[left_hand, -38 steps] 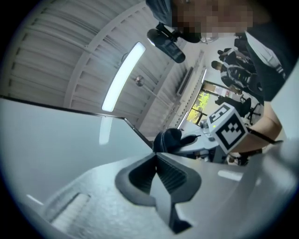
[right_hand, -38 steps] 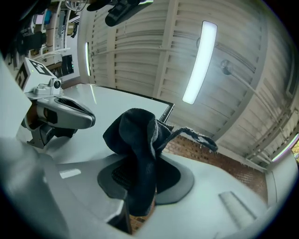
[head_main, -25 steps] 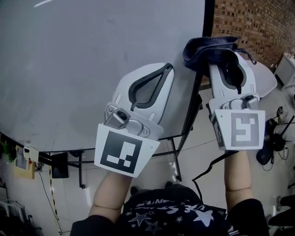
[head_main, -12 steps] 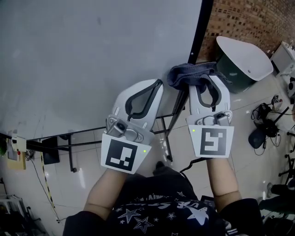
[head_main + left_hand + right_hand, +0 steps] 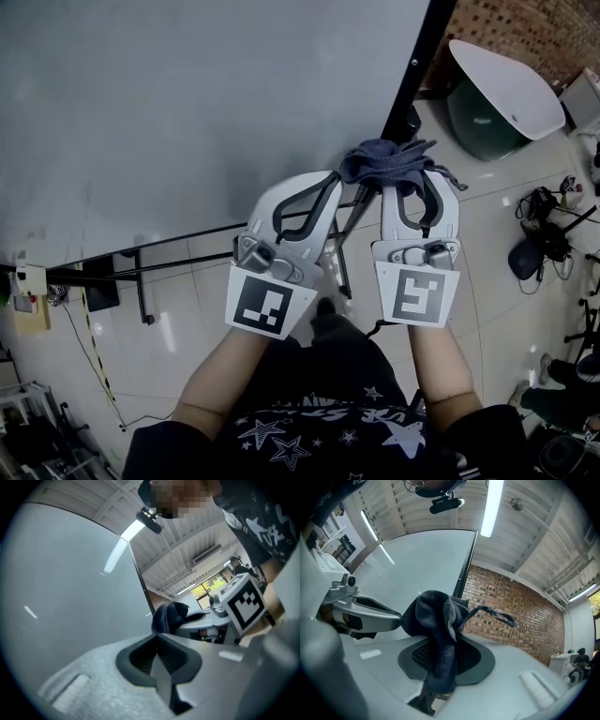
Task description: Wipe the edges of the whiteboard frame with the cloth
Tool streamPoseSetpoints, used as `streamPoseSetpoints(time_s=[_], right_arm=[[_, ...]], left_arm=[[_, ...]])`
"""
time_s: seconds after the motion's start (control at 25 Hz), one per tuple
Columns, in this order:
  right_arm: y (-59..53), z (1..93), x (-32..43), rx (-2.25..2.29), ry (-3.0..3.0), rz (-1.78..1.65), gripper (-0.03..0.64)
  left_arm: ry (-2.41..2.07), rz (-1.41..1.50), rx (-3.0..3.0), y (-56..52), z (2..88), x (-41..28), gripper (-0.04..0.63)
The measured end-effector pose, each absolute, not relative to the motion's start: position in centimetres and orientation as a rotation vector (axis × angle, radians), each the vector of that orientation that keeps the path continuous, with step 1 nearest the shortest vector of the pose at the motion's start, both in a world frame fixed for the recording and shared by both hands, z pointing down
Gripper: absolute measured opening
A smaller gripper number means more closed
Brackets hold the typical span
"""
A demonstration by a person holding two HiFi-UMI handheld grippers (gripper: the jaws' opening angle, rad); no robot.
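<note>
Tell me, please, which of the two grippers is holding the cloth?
The right gripper: its jaws are clamped on the dark cloth. The left gripper has its jaws together with nothing between them.

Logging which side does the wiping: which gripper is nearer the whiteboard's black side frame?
Right. The right gripper holds the cloth at the frame's lower end; the left gripper, shut and empty, sits just left of it.

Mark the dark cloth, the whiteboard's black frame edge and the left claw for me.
dark blue woven cloth (image 5: 380,160), head view, bunched middle.
black whiteboard frame edge (image 5: 413,64), head view, right vertical bar.
left claw (image 5: 156,635), left gripper view, shut tips.
</note>
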State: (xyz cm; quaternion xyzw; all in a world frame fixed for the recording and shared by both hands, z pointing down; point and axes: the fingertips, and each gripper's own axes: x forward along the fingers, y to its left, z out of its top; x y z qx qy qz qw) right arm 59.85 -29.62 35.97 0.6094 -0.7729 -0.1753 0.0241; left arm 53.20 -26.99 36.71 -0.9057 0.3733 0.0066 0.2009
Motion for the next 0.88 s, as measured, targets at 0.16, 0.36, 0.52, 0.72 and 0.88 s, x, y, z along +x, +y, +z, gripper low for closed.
streamPoseSetpoints(time_s=[0.16,0.36,0.52,0.72,0.88], right_arm=[[-29.6,38.7,60.5,1.903,-2.365,-0.503,0.080],[-29.9,42.6,61.1,1.890,-2.344,-0.418,0.083],[-29.6,45.1,61.2,1.847,-2.342,-0.400,0.083],[-29.5,48.6,61.0,1.820,-2.327,-0.292,0.084],[-29.6,51.7,61.7,1.789,-2.318,-0.194,0.087]], left_arm=[[1.061,-0.025,-2.571,-27.6,39.1,53.5,0.005],[1.069,-0.092,-2.625,-28.0,42.4,53.4,0.005],[1.082,-0.119,-2.670,-27.8,45.6,53.4,0.005],[1.093,-0.148,-2.696,-27.6,47.5,53.3,0.005],[1.127,-0.161,-2.738,-27.5,49.4,53.4,0.005]])
